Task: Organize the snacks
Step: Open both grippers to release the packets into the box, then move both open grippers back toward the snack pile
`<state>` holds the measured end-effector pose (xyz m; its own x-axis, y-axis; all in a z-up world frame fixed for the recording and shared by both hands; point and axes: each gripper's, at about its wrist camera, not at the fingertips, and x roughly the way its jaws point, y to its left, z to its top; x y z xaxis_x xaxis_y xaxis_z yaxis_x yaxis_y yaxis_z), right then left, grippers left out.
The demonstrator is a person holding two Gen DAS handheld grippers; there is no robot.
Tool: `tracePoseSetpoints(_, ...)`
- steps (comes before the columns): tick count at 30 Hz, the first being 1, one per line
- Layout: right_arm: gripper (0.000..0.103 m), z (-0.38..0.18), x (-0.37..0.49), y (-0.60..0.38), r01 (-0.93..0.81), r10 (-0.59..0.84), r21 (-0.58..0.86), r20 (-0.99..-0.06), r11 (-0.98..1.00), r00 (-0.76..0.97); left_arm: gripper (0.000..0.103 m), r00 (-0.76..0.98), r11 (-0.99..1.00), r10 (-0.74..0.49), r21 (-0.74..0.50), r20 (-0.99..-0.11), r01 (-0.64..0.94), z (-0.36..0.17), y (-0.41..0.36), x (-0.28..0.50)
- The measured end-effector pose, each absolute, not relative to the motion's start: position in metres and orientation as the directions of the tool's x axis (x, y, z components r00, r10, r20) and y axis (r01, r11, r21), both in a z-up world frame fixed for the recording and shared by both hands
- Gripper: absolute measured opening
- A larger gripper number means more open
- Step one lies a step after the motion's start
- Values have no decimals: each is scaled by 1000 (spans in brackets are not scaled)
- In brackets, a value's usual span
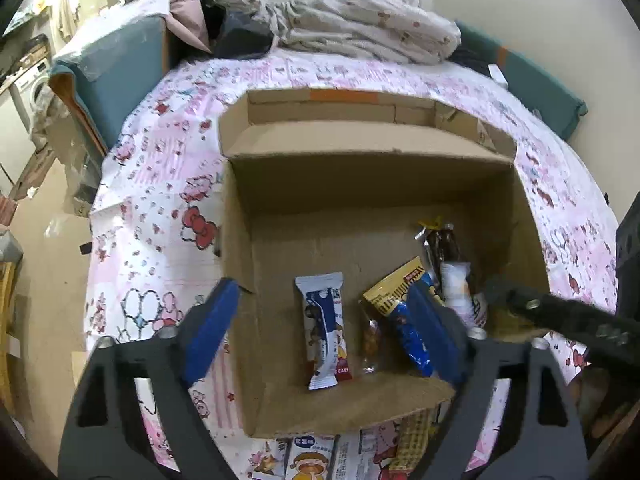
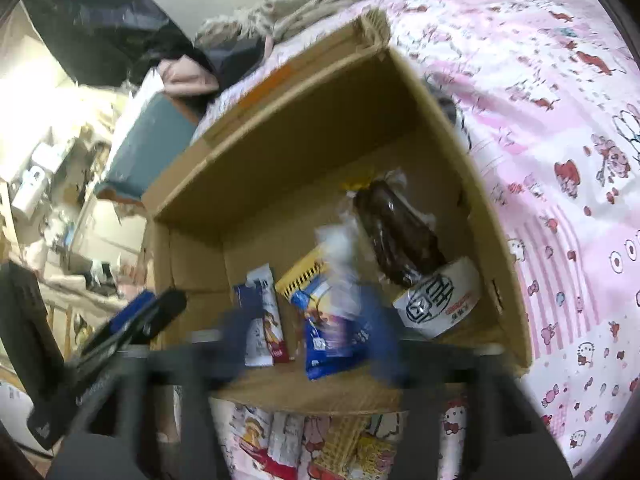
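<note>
I see a bed under a pink cartoon-print sheet [image 1: 160,184] — rumpled bedding behind. On it sits a corrugated cardboard box [image 1: 360,184] holding glossy snack packets [image 1: 326,328]. My left gripper [image 1: 320,320] gapes empty above it (right gripper [image 2: 312,344] too blurred to tell).

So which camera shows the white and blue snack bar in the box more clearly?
The left wrist view: the white and blue snack bar lies sharp and unobstructed on the cardboard box floor. The right wrist view shows it smaller and motion-blurred.
</note>
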<state>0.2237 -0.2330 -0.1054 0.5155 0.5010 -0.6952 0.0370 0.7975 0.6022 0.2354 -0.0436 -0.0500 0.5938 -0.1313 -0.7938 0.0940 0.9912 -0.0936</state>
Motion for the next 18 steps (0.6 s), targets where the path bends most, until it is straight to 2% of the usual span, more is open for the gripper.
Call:
tracePoseSetpoints(12, 83, -85, 192, -238, 23, 499, 594, -695, 804, 517, 86, 592, 992, -123, -116, -797, 50, -37, -17, 209)
tracePoseSetpoints(18, 85, -75, 170, -243, 55, 439, 559, -704, 827, 559, 86, 600, 991, -124, -131, -790, 32, -28, -6, 189)
